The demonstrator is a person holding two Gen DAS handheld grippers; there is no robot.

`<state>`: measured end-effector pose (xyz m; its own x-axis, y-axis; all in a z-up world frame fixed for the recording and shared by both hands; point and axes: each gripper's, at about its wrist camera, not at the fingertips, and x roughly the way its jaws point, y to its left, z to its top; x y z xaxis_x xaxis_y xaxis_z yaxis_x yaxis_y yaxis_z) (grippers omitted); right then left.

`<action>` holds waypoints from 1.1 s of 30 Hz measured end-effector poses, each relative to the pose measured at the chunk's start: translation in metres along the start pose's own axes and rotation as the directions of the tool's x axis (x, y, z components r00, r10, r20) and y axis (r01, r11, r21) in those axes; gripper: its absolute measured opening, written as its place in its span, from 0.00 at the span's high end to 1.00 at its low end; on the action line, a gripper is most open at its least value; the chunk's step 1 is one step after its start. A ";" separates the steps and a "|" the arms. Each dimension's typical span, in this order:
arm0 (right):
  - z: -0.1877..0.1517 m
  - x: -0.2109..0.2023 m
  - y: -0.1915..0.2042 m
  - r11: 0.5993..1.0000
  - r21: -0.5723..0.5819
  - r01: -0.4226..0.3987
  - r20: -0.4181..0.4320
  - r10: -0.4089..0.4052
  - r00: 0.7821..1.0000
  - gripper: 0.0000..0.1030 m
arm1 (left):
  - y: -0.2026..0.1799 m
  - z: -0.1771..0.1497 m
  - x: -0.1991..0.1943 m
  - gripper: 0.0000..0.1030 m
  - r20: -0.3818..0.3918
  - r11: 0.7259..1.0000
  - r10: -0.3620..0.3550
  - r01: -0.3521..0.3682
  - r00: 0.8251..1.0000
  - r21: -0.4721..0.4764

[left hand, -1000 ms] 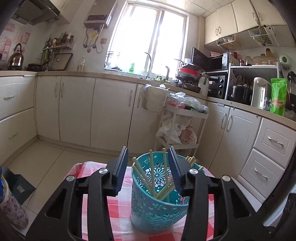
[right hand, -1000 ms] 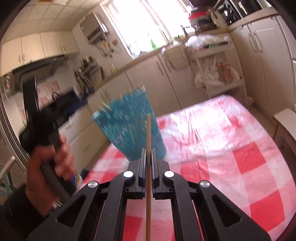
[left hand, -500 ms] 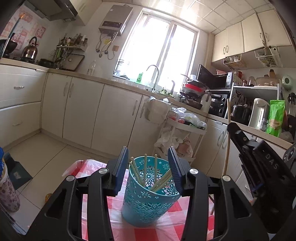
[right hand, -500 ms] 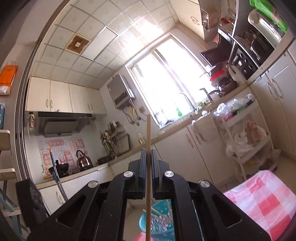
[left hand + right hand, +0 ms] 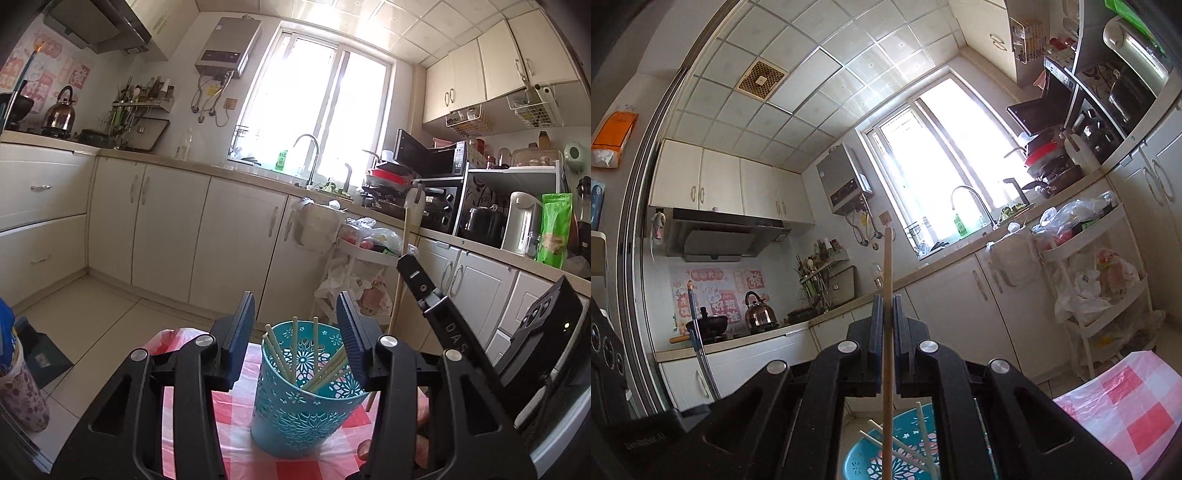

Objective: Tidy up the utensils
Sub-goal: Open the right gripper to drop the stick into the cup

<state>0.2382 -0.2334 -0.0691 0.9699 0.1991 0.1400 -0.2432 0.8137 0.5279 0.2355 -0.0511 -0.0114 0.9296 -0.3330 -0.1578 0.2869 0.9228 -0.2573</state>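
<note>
Lifting the right gripper (image 5: 885, 325), I'm now holding its clamped chopstick (image 5: 887, 280) upright over the blue holder (image 5: 306, 398), ready for dropping; left gripper (image 5: 295, 332) is bracketing it, half-open.

Both handheld grippers: matte black plastic, same build.
Left gripper (image 5: 295, 332) and right gripper (image 5: 886, 325) each have dark blue ribbed pads on the jaws, silver round screw heads at the linkage pivots, triangular cutouts in the arms; right gripper's body carries raised "DAS" lettering.

the right tool (image 5: 885, 314) has risen and tipped upward, carrying its chopstick (image 5: 887, 280) above the blue holder (image 5: 871, 458).
</note>
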 end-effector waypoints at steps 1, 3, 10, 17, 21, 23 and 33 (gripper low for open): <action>-0.004 0.002 -0.001 1.000 -0.007 0.002 -0.004 -0.002 1.000 0.95 | 0.000 0.000 0.000 0.58 0.002 1.000 0.001 -0.001 1.000 0.002; -0.012 0.005 -0.004 1.000 -0.029 0.009 -0.022 -0.010 1.000 0.95 | -0.001 -0.001 0.000 0.58 0.005 1.000 0.006 -0.006 1.000 0.007; -0.041 0.007 -0.005 0.987 -0.153 0.041 -0.106 -0.058 0.993 0.94 | -0.001 -0.001 -0.001 0.58 0.005 1.000 0.010 -0.010 1.000 0.006; -0.050 -0.013 0.005 0.965 -0.257 0.056 -0.138 -0.094 0.986 0.74 | 0.005 0.000 -0.004 0.58 0.006 1.000 0.020 -0.020 1.000 -0.006; -0.045 -0.020 0.005 0.964 -0.258 0.065 -0.135 -0.103 0.985 0.73 | 0.009 -0.001 -0.005 0.58 -0.001 1.000 0.018 -0.018 1.000 -0.018; -0.044 -0.017 0.003 0.966 -0.250 0.064 -0.145 -0.103 0.984 0.73 | 0.009 -0.002 -0.005 0.58 -0.006 1.000 0.018 -0.018 1.000 -0.022; -0.039 -0.048 -0.018 0.984 -0.094 0.148 -0.338 -0.172 0.925 0.47 | 0.024 -0.008 -0.004 0.58 -0.023 0.999 0.043 -0.044 0.999 -0.025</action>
<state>0.1964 -0.2364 -0.1185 0.9422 0.2290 -0.2444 -0.0946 0.8820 0.4616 0.2364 -0.0291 -0.0246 0.9355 -0.2971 -0.1911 0.2399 0.9314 -0.2736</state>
